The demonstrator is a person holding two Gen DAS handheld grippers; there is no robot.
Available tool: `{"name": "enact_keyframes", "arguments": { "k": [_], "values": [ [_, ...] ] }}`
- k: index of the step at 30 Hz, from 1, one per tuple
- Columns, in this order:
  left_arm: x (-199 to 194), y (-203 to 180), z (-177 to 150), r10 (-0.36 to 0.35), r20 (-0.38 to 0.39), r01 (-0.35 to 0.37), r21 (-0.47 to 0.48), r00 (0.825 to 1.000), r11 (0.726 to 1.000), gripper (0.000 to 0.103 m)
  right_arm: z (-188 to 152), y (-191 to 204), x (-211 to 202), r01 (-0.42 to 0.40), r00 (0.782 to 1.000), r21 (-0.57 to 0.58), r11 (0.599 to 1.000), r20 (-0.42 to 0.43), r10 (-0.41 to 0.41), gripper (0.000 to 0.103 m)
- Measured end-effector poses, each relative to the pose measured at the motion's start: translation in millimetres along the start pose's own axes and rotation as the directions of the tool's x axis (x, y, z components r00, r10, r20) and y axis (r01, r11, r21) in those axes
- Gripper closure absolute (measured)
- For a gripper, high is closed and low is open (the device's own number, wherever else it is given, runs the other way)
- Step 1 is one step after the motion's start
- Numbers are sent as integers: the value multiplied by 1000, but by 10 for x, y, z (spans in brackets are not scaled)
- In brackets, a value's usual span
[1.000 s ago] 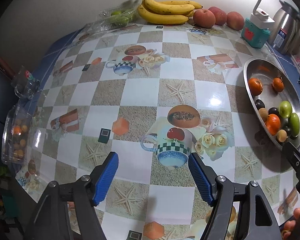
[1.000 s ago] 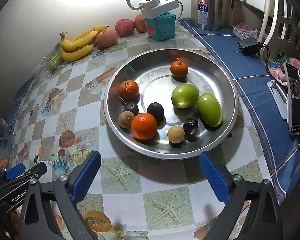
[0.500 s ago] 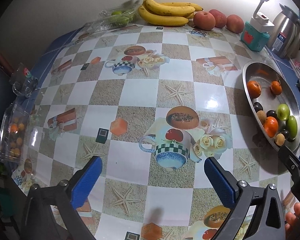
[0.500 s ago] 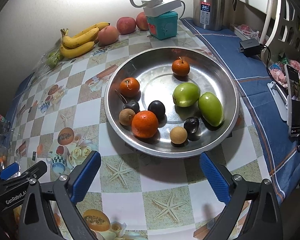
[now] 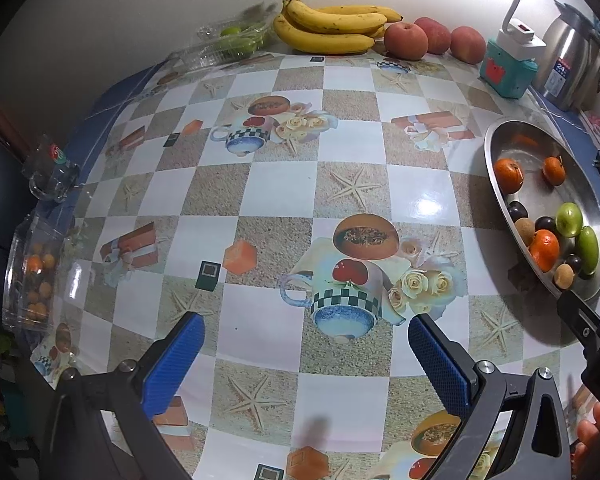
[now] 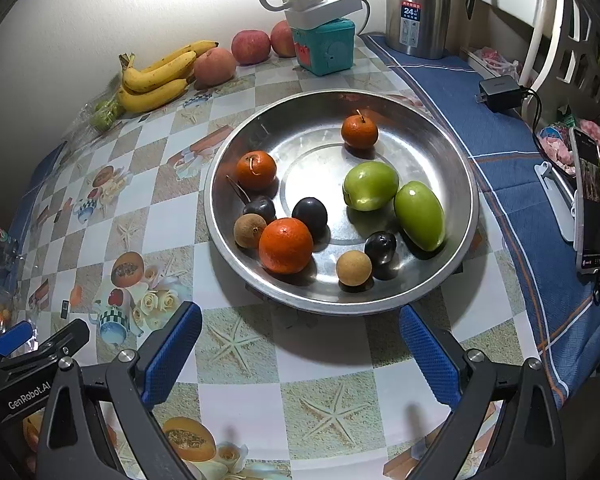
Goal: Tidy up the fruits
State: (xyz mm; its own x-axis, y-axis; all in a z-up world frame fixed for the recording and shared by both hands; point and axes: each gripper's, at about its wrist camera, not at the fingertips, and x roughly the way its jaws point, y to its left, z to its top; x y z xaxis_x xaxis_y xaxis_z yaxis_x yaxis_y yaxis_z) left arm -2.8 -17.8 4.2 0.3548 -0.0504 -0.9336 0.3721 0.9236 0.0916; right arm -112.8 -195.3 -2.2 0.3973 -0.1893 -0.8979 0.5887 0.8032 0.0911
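The steel dish (image 6: pixel 452 152) of mixed fruit lies just beyond the right gripper (image 6: pixel 300 344), nearer than the left gripper (image 5: pixel 304 356); both gape wide, empty.

The centre of the tablecloth (image 5: pixel 276 184) lies bare, giving open passage toward the far wall. Bananas (image 5: pixel 332 26), apples (image 5: pixel 406 40) and a kettle (image 6: pixel 420 8) line the back edge. The steel bowl (image 6: pixel 300 120) blocks the right side; what looks like a clear container (image 5: pixel 28 272) stands at the left edge.
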Motion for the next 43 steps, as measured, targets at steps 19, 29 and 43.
{"name": "enact_keyframes", "arguments": {
  "k": [19, 29, 43],
  "values": [
    [-14, 10, 10, -10, 5, 10, -13, 1000, 1000, 0, -6, 3, 8, 4, 1000, 2, 1000, -5, -4, 4],
    [-26, 67, 14, -14, 12, 15, -45, 1000, 999, 0, -10, -3, 15, 6, 1000, 2, 1000, -10, -6, 4],
    [-134, 137, 26, -20, 79, 26, -79, 997, 997, 0, -24, -11, 27, 9, 1000, 5, 1000, -14, -9, 4]
  ]
}}
